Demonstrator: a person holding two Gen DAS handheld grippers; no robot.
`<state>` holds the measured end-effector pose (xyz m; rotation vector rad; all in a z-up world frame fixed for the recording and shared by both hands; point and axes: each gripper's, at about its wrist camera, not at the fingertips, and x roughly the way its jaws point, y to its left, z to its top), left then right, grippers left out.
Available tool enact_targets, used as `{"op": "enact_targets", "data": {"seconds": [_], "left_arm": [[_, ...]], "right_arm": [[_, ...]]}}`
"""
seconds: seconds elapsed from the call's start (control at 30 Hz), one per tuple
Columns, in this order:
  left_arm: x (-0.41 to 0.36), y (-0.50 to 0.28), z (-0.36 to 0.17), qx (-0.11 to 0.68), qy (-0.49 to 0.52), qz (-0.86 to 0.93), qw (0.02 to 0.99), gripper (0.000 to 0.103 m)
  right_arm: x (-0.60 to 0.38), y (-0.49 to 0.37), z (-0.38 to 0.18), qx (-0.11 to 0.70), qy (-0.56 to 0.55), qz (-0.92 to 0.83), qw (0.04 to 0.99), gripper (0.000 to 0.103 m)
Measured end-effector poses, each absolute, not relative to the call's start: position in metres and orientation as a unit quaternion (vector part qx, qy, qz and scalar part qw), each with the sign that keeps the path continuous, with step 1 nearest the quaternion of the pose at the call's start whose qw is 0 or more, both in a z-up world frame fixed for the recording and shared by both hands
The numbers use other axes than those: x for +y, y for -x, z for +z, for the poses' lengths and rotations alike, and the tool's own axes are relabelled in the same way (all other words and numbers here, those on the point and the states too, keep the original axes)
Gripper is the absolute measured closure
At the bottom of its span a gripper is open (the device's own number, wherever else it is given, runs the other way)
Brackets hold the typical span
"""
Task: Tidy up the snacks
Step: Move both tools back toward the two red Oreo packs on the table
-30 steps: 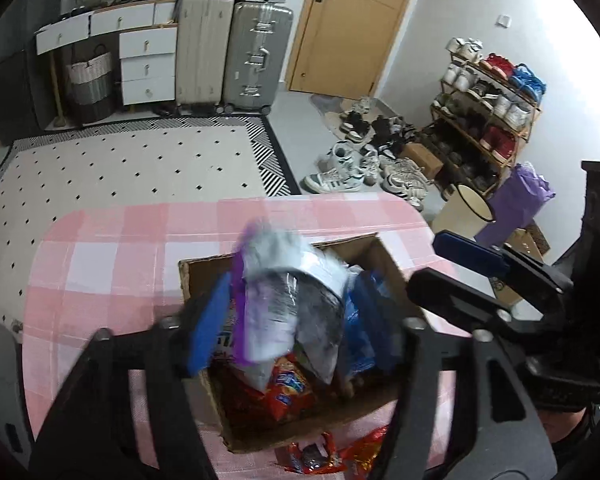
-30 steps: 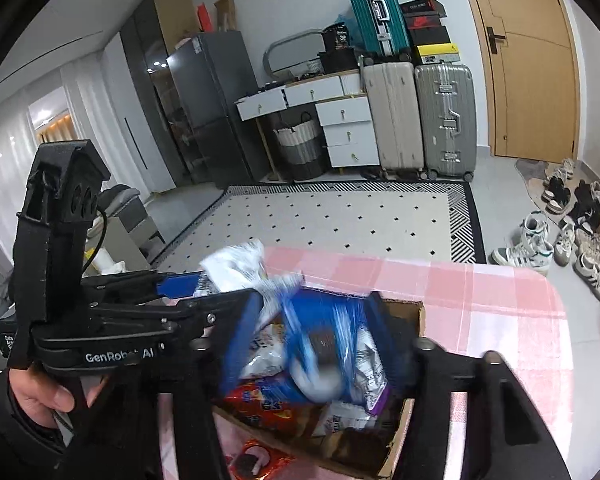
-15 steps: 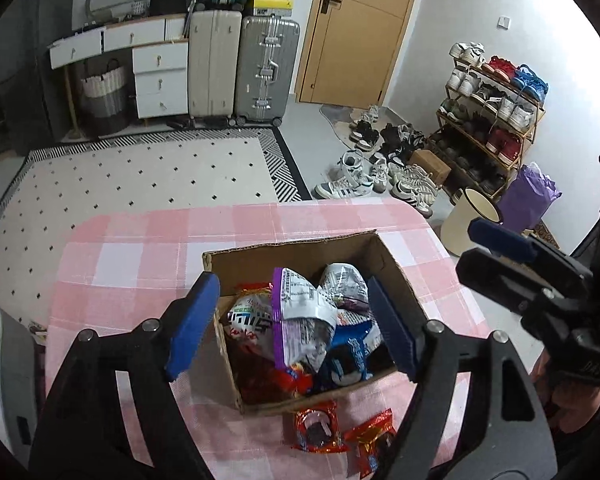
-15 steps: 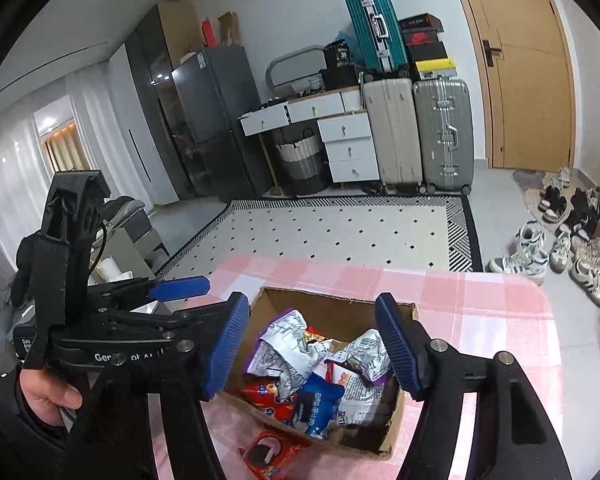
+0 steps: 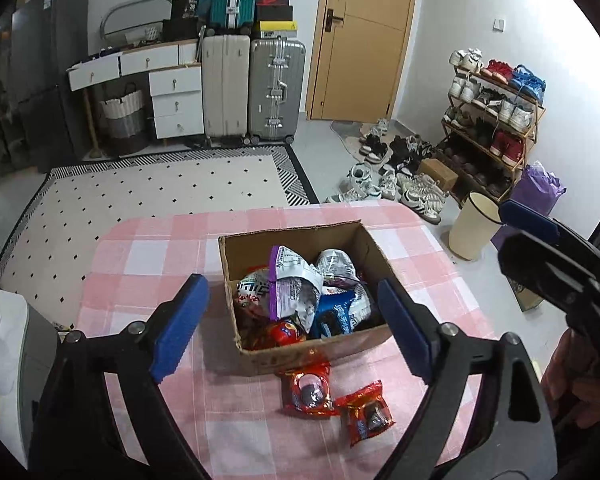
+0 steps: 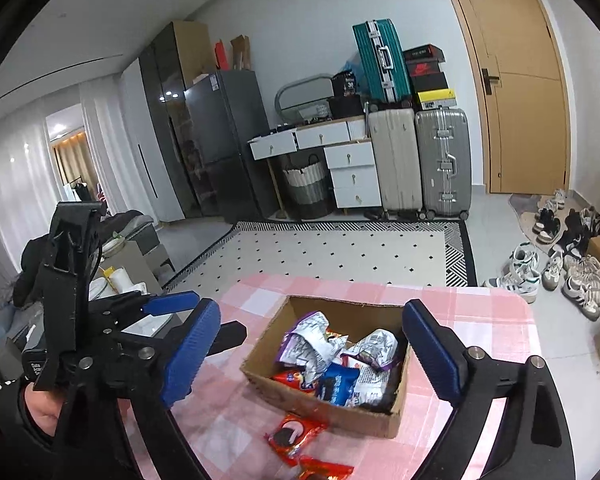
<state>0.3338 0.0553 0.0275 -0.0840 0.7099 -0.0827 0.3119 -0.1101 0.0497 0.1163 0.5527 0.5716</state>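
Two grippers are up over the pink checked tablecloth [image 5: 148, 256], and I see both sets of jaws spread wide with nothing between them. In the left wrist view my left gripper [image 5: 296, 328] frames the cardboard box [image 5: 300, 240] at centre frame; its blue pads [image 5: 180, 316] stand either side of the box without touching it. The box is piled with snack bags: a crumpled purple-edged white bag [image 5: 292, 284] on top, a blue bag [image 5: 336, 316] lower right of it, red packets underneath. Two red snack packets [image 5: 310, 388] lie on the cloth just below the box's near wall, side by side, the second [image 5: 366, 410] lower right of the first.

In the right wrist view my right gripper [image 6: 312, 356] likewise straddles the box [image 6: 376, 416], hovering above it. One red packet [image 6: 294, 436] sits near the box's near-left corner, another [image 6: 324, 470] just below it at the bottom edge. At left of that frame I can see the other gripper held in a hand [image 6: 40, 408].
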Motion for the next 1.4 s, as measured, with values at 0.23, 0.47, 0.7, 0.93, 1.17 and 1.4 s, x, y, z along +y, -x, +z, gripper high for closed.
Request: {"op": "enact_targets", "data": {"seconds": [0.23,0.47,0.7,0.93,1.17,1.4], "left_arm": [[0.047,-0.277,0.049,0.307,0.038,-0.034,0.950,0.001],[0.054,-0.209,0.062,0.263,0.048,-0.024,0.963,0.001],[0.071,-0.164,0.043,0.267,0.070,-0.018,0.961,0.001],[0.080,-0.145,0.027,0.270,0.093,-0.012,0.958,0.001],[0.079,-0.140,0.003,0.280,0.102,-0.020,0.954,0.001],[0.073,-0.147,-0.034,0.297,0.099,-0.032,0.949,0.001]], "right_arm": [[-0.120,-0.264,0.066,0.244,-0.064,0.283,0.925,0.004],[-0.121,-0.211,0.069,0.223,-0.051,0.283,0.931,0.002],[-0.124,-0.179,0.055,0.240,-0.067,0.278,0.928,0.001],[-0.129,-0.165,0.038,0.254,-0.090,0.276,0.923,0.001],[-0.130,-0.156,0.016,0.268,-0.101,0.270,0.919,0.001],[-0.131,-0.159,-0.022,0.300,-0.114,0.267,0.909,0.001]]}}
